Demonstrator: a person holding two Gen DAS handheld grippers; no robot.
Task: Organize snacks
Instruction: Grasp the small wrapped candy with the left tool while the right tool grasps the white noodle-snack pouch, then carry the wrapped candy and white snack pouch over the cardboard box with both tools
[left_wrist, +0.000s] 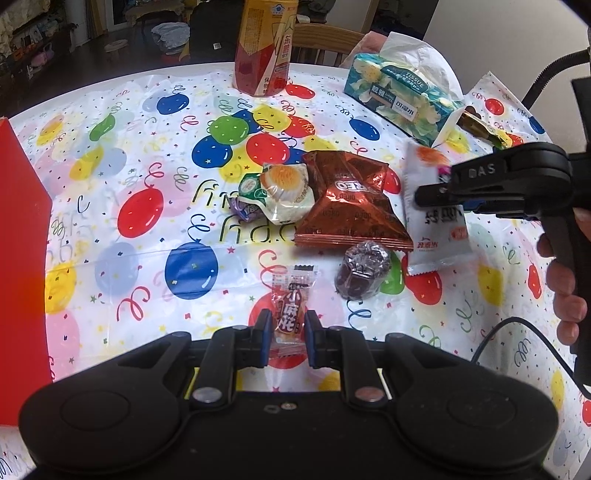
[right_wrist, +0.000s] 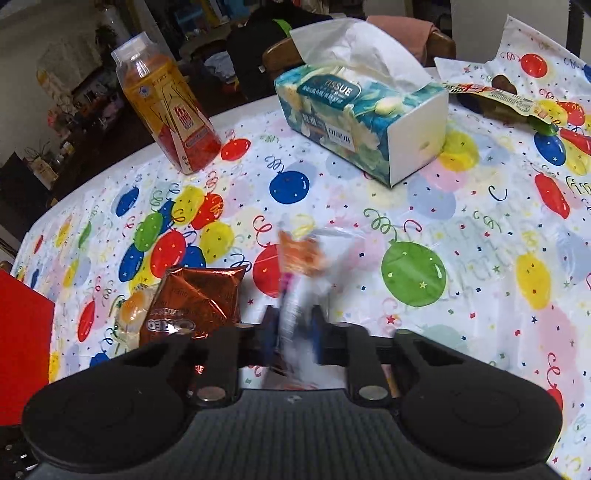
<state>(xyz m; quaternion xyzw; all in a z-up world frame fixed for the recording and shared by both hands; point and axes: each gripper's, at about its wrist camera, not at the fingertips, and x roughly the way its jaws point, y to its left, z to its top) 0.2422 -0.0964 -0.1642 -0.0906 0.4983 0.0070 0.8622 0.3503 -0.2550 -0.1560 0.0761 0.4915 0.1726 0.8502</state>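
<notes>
L gripper clenched on small red-and-clear twist-snack packet, low over balloon tablecloth. R gripper grasps white sachet, lifted off table, blurred in its own cam. Between them: Oreo bag, egg-yolk pastry pack, dark foil-wrapped sweet. Red box far left; tissue box and drink bottle at back.

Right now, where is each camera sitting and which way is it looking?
Left wrist: sits on the left hand-held gripper, looks ahead at the small twist snack packet between its fingers; the right hand-held gripper and a hand show.
Right wrist: sits on the right hand-held gripper, looks over the white snack packet it grips toward the tissue box.
Both see the Oreo bag and bottle.
</notes>
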